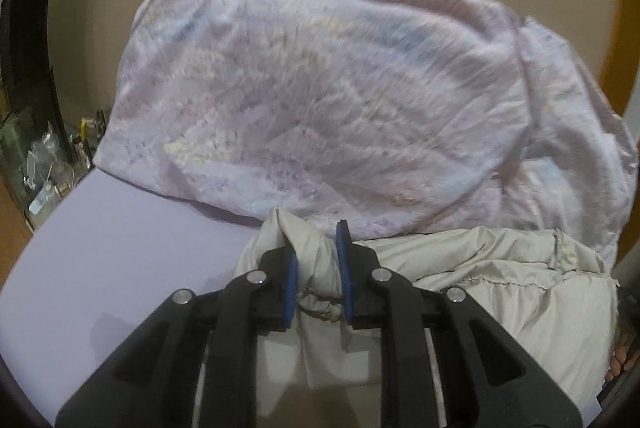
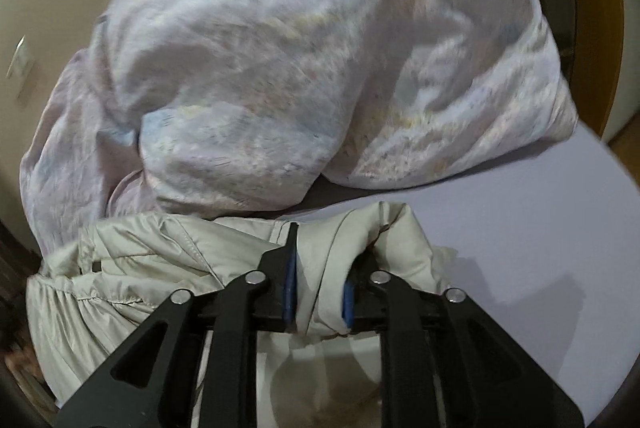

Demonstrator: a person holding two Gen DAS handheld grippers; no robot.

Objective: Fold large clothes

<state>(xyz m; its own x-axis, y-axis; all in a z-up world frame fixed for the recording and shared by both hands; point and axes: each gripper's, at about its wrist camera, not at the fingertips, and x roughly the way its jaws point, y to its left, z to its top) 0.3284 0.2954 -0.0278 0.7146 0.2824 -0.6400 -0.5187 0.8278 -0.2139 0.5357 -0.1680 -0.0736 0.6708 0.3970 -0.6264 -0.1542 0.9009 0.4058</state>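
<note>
A beige, shiny garment [image 1: 480,292] with a gathered seam lies bunched at the near edge of the lavender surface [image 1: 120,248]. My left gripper [image 1: 316,244] is shut on a twisted bunch of its fabric, which fills the gap between the blue pads [image 1: 292,284]. In the right wrist view the same beige garment [image 2: 132,268] spreads to the left. My right gripper [image 2: 324,252] is shut on a fold of it, and cloth drapes over the right finger and hides its tip. Both views are blurred.
A big heap of pale lilac patterned bedding [image 1: 320,88] [image 2: 300,68] lies just behind the garment and fills the far side of the surface. Bare lavender surface [image 2: 540,228] shows to the right. Small clutter [image 1: 52,156] sits off the left edge.
</note>
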